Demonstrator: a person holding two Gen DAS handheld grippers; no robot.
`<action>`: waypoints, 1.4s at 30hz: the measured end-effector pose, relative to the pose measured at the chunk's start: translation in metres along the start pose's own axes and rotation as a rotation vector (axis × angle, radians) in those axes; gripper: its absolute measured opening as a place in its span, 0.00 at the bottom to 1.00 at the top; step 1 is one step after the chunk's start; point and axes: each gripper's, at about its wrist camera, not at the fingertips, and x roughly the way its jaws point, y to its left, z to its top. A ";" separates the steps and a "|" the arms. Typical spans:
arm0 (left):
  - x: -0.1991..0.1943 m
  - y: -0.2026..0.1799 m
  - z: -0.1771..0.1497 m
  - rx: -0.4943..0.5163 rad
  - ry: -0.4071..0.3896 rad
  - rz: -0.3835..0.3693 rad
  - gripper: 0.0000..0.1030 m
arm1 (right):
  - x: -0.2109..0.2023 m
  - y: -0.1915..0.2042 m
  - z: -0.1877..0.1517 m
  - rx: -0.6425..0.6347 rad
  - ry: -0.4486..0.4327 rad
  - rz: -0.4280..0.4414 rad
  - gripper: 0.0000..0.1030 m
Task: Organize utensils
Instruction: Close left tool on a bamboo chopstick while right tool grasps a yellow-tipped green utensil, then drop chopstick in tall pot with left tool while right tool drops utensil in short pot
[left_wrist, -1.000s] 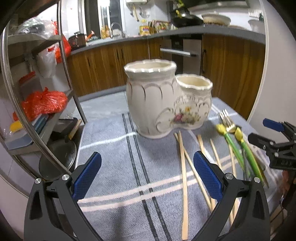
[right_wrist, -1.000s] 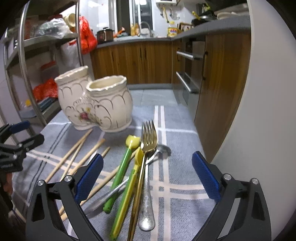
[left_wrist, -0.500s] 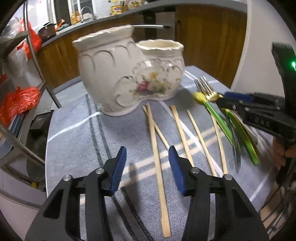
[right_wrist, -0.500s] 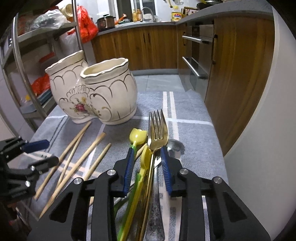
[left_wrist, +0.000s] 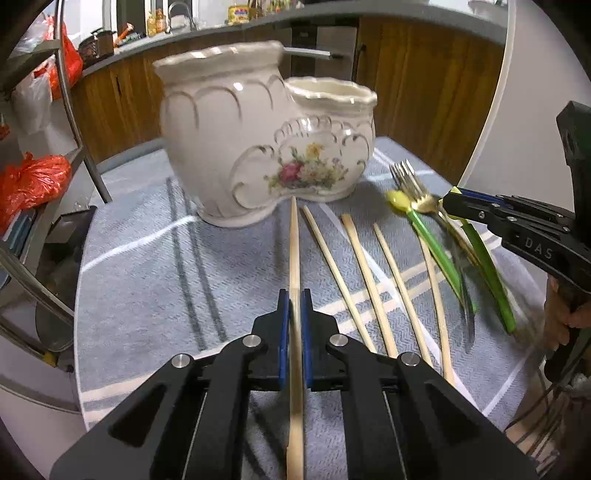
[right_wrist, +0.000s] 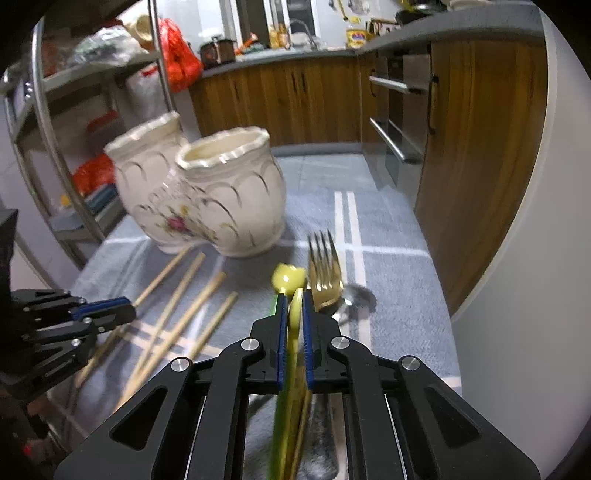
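A white two-pot ceramic holder (left_wrist: 266, 147) with a flower print stands on the grey striped cloth (left_wrist: 147, 266); it also shows in the right wrist view (right_wrist: 207, 199). My left gripper (left_wrist: 294, 299) is shut on a wooden chopstick (left_wrist: 294, 251) whose tip points at the holder. Several more chopsticks (left_wrist: 364, 273) lie to its right. My right gripper (right_wrist: 293, 295) is shut on a yellow-green utensil (right_wrist: 295, 314). Beside it lie a second yellow-headed green utensil (right_wrist: 288, 275), a gold fork (right_wrist: 323, 262) and a spoon (right_wrist: 352, 295).
A metal shelf rack (left_wrist: 70, 122) with red bags stands at the left. Wooden kitchen cabinets (right_wrist: 295, 96) run behind. A white wall edge (right_wrist: 517, 258) borders the table on the right. The other gripper (right_wrist: 99, 312) shows low at the left of the right wrist view.
Both grippers moved down and forward and went from open to shut: the left closed on a chopstick, the right on the yellow-green utensil.
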 end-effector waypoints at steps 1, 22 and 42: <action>-0.005 0.001 -0.001 -0.001 -0.022 -0.008 0.06 | -0.005 0.003 0.002 -0.006 -0.018 0.014 0.08; -0.089 0.055 0.132 -0.129 -0.575 -0.108 0.06 | -0.051 0.029 0.136 -0.019 -0.417 0.112 0.07; -0.015 0.055 0.143 -0.116 -0.557 0.050 0.06 | 0.030 0.027 0.138 0.082 -0.329 0.103 0.07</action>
